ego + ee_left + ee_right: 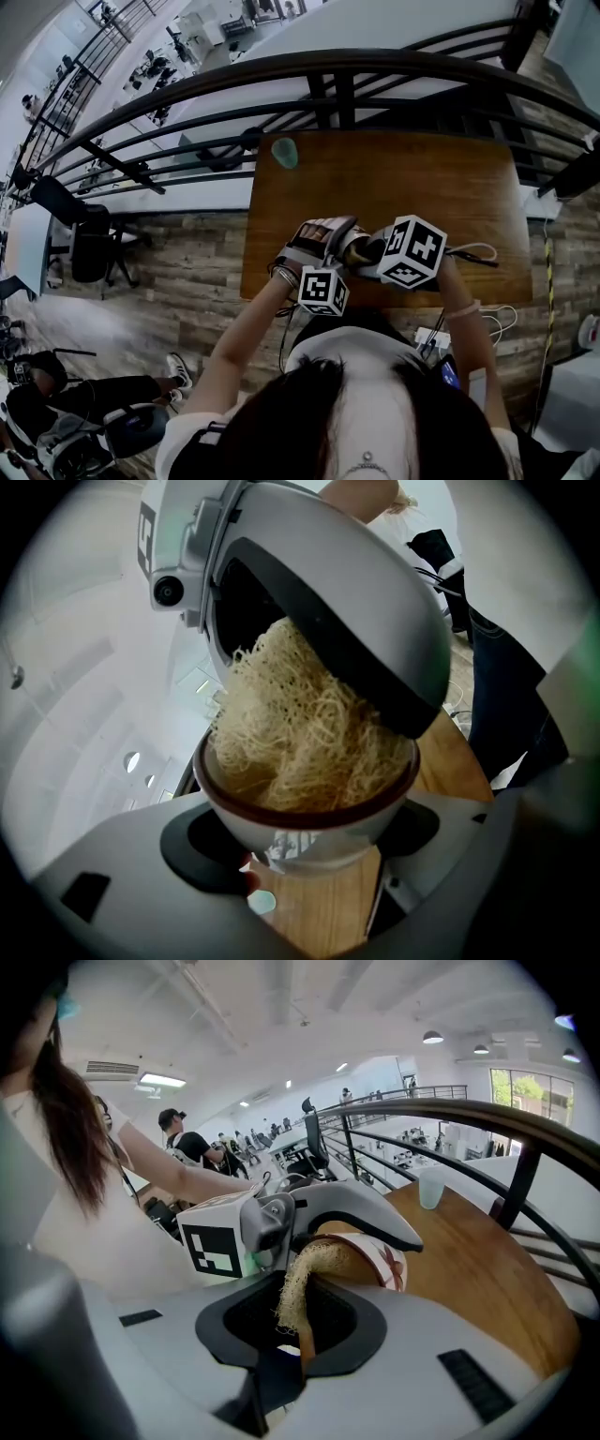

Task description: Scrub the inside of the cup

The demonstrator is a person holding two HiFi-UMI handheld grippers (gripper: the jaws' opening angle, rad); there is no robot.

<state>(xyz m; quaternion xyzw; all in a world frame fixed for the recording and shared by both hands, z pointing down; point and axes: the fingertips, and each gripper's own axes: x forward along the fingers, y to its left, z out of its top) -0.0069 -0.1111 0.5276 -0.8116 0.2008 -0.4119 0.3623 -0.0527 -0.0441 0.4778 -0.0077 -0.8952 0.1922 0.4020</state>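
Cup's inside: the scrubber fills the mouth of the cup clamped in the left gripper, so inner wall and bottom are mostly hidden.
Scrubber's top: above the cup, covered by the right gripper.
Scrubber's handle: nearer than the cup in the right gripper view, pinched in that gripper's dark slot; its end is out of sight.
Cup's red pattern: partly under the left gripper's jaw, too small to make out.
Cup from the head view: all but hidden between both grippers.
Glass: far beyond the cup; contents too small to tell.
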